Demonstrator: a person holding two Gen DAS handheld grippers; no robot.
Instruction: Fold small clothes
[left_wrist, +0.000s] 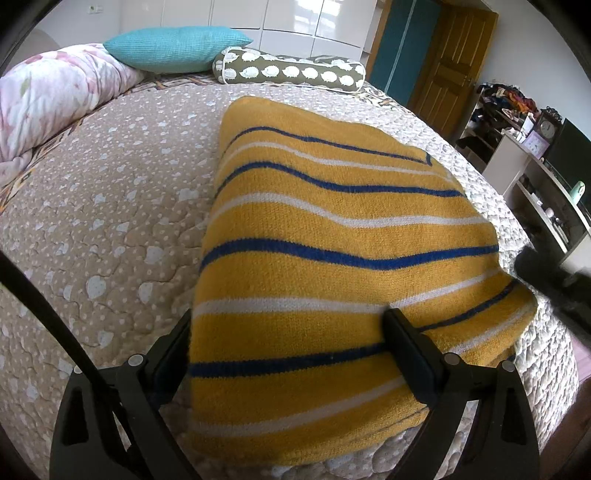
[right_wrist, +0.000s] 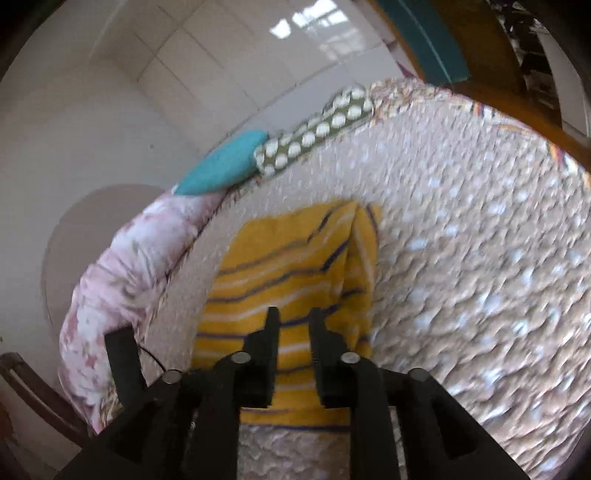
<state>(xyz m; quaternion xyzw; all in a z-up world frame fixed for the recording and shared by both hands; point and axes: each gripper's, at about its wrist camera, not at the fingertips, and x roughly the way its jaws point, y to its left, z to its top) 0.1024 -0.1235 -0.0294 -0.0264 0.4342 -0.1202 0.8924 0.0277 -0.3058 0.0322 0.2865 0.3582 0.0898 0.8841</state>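
Note:
A yellow knit garment (left_wrist: 332, 236) with blue and white stripes lies folded on the spotted beige bedspread (left_wrist: 110, 206). My left gripper (left_wrist: 288, 314) is open wide and low over the garment's near end. Its left finger (left_wrist: 173, 354) stands by the left edge and its right finger (left_wrist: 406, 354) rests on the cloth. In the blurred right wrist view the garment (right_wrist: 295, 258) lies below my right gripper (right_wrist: 294, 314). Its jaws stand a narrow gap apart with nothing between them. A dark blurred shape (left_wrist: 543, 273) at the garment's right corner looks like that gripper.
A teal pillow (left_wrist: 177, 48), an olive bolster with white spots (left_wrist: 291, 70) and a pink floral quilt (left_wrist: 48, 96) lie at the bed's far end and left side. White wardrobes, a wooden door (left_wrist: 450, 62) and cluttered shelves (left_wrist: 535, 147) stand beyond the right edge.

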